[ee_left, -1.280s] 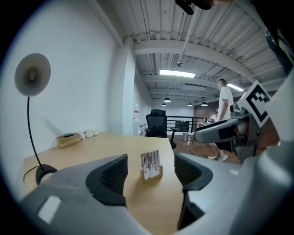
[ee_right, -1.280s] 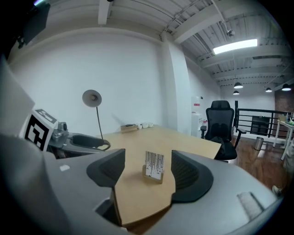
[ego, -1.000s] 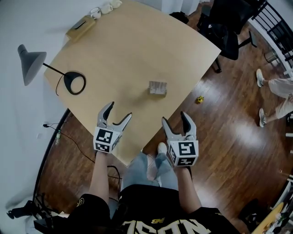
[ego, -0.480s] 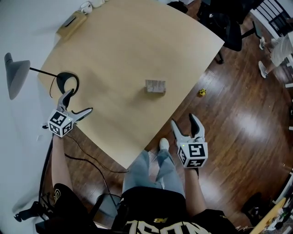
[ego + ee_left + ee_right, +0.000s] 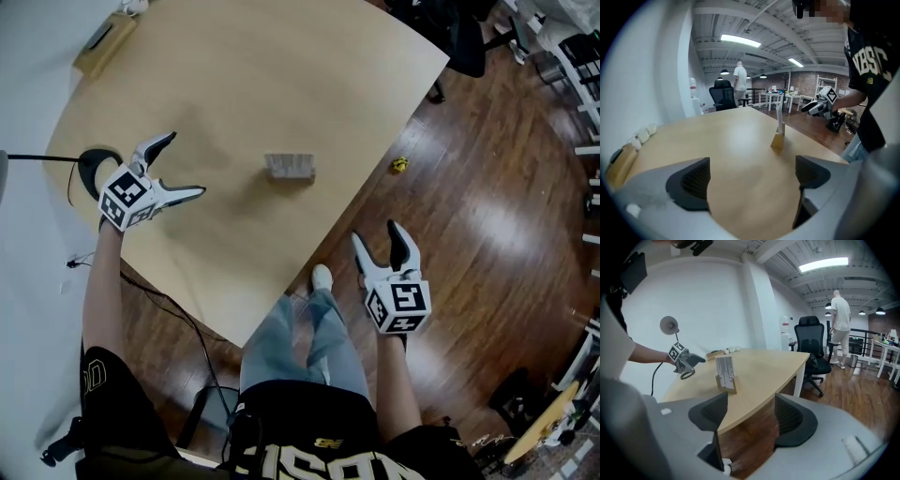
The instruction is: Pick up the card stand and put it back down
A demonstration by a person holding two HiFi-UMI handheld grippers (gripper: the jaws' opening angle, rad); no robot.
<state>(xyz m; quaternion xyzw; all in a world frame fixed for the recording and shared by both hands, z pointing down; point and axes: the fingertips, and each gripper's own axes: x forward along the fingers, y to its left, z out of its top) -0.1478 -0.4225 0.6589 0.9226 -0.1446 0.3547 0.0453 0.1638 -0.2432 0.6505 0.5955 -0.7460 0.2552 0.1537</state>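
The card stand (image 5: 289,167) stands upright on the bench (image 5: 281,66), toward its right edge, with nothing holding it. To its left and well apart, the left claw (image 5: 184,164) hovers over the bench, aimed at the stand. Its jaws are opening wide with nothing between them, probably readying a reach. The right claw (image 5: 375,234) hangs nearer, off the bench over the wooden floor (image 5: 487,216), jaws apart and empty, seemingly kept clear.

Card stand (image 5: 289,167) on table (image 5: 281,75), lamp base (image 5: 84,163) to left
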